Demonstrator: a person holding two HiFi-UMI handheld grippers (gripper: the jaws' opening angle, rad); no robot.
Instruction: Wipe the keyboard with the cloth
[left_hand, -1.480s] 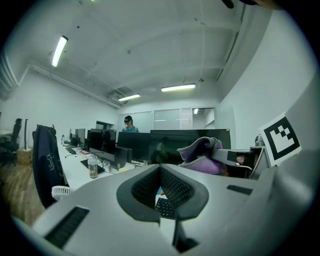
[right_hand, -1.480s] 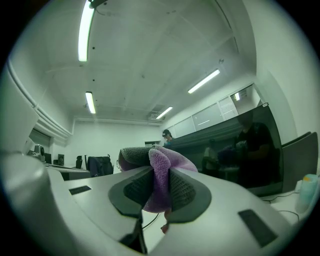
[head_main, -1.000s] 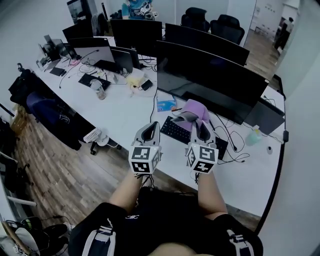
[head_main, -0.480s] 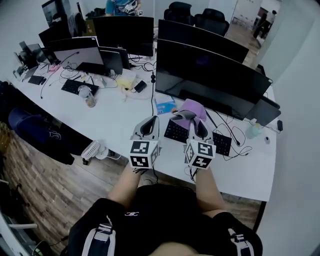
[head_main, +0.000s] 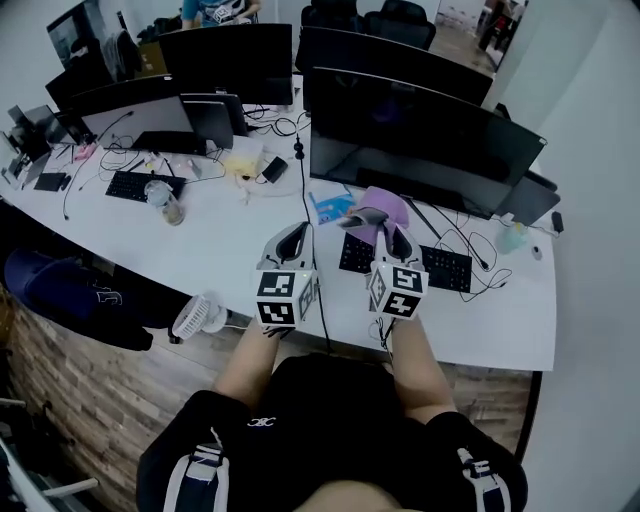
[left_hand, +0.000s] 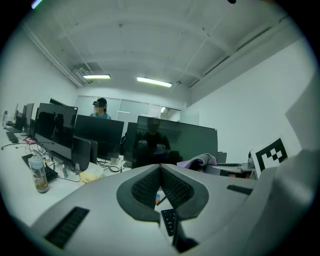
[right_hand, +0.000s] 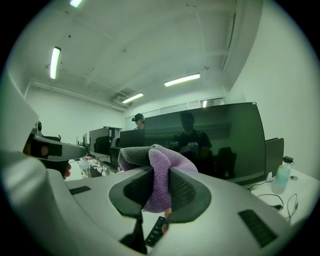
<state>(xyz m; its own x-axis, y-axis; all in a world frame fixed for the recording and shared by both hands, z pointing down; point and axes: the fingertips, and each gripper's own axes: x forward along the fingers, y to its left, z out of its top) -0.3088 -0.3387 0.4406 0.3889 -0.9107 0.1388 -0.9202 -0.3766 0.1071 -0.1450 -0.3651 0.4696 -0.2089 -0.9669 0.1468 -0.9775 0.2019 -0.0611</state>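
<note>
Head view: holds both claws over the near part of the white bench, before a wide dark monitor. Grips a purple cloth in the right claw, up over the left end of the black keyboard.

Left gripper view: shows the left claw pressed fully shut on nothing. Catches the cloth off to the right, keys below.

Right gripper view: clamps a fold of cloth between both pads of the right claw, bulk bunched above the tips. Hangs clear of the keyboard underneath.
</note>
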